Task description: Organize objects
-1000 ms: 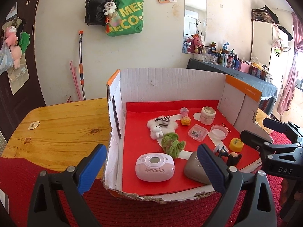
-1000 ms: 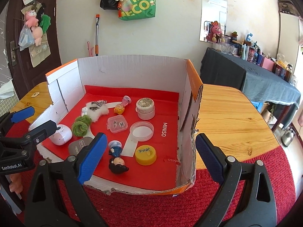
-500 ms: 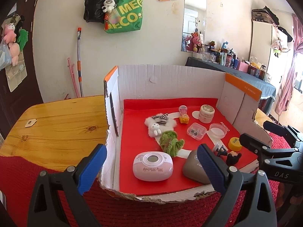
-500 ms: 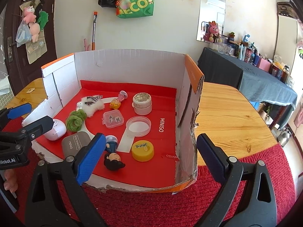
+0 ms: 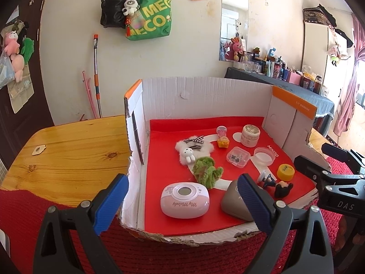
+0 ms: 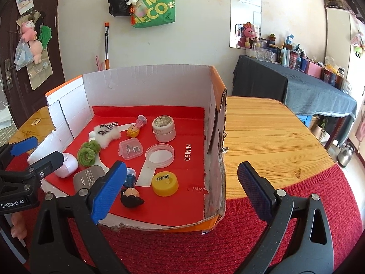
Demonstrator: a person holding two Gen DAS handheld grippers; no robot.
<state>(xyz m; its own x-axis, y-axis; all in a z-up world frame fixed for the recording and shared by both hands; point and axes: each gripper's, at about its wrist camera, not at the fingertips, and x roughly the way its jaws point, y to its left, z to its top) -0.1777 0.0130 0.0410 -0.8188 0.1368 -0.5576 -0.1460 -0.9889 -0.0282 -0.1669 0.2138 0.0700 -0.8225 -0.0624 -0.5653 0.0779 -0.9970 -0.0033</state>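
Both grippers — left gripper (image 5: 182,197), right gripper (image 6: 181,188) — spread wide, empty, have edged nearer the cardboard tray (image 5: 205,96); its trinkets, apparently unmoved, lie just ahead — an approach, probably.

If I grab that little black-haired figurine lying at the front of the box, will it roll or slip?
The black-haired figurine lies on its side, and its rounded head may let it pivot or roll when nudged. It looks like glossy hard plastic, so probably light and somewhat slippery. Gripping across the narrower body seems safer.

Each tool, left tool (image 5: 181,202) and right tool (image 6: 181,190), has black plastic arms, silver screws, and ribbed blue finger pads (image 5: 111,203).
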